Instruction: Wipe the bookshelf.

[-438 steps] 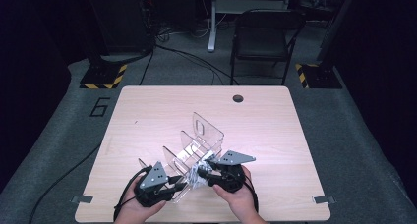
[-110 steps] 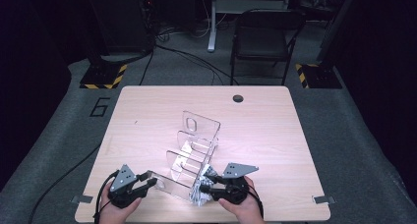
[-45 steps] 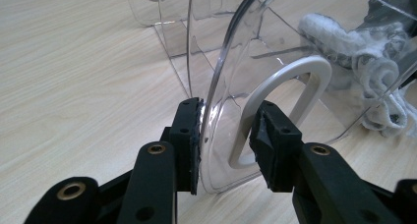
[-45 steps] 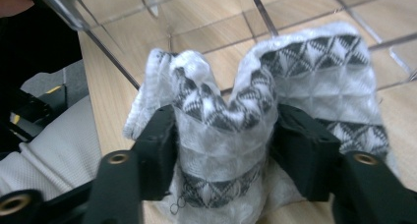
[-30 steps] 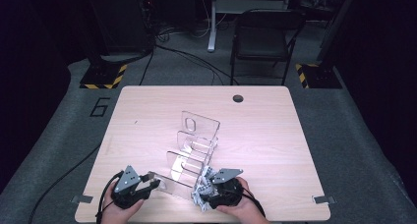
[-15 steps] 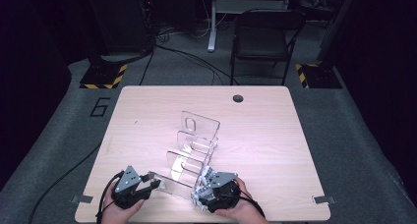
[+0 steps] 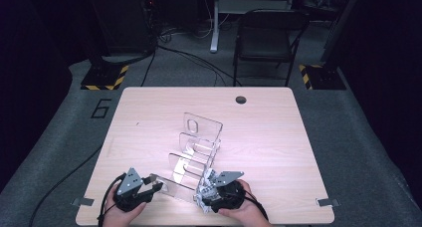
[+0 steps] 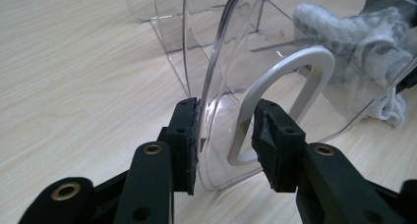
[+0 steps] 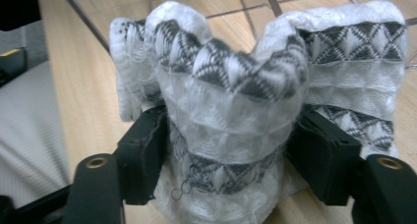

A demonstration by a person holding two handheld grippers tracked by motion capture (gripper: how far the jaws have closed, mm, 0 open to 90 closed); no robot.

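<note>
Wiping of the clear acrylic rack (image 7: 201, 137), at the 6 o'clock edge of the table (image 7: 278, 137), with its lowest front panel (image 7: 171, 184) toward the person. Right gripper (image 7: 206, 189) at 5 o'clock of the rack, jaws clamped on a bunched white cloth (image 9: 231, 86) with a grey woven pattern, the wad bulging above and around both pads and lying against the rack's near right corner. Left gripper (image 8: 226, 130) at 7 o'clock, jaws part-open astride the front panel, one pad flat against its face, the other apparently just short of the oval cut-out; hence steadying rather than clamping, as far as can be judged. For a clean pass: brace the panel from the left before pressing with the cloth, since the light rack would probably slide on the smooth wood; lead with the bulging fold, not with the hard jaw tips, to avoid scratching the plastic; work along each step from 6 toward 12 o'clock; hold the grip on the wad firm so that it does not slip out. Pose: both forearms entering from 6 o'clock, left hand (image 7: 117, 214) and right hand (image 7: 244, 214) low over the table edge, grippers near level and angled inward toward each other, grey plates uppermost.
</note>
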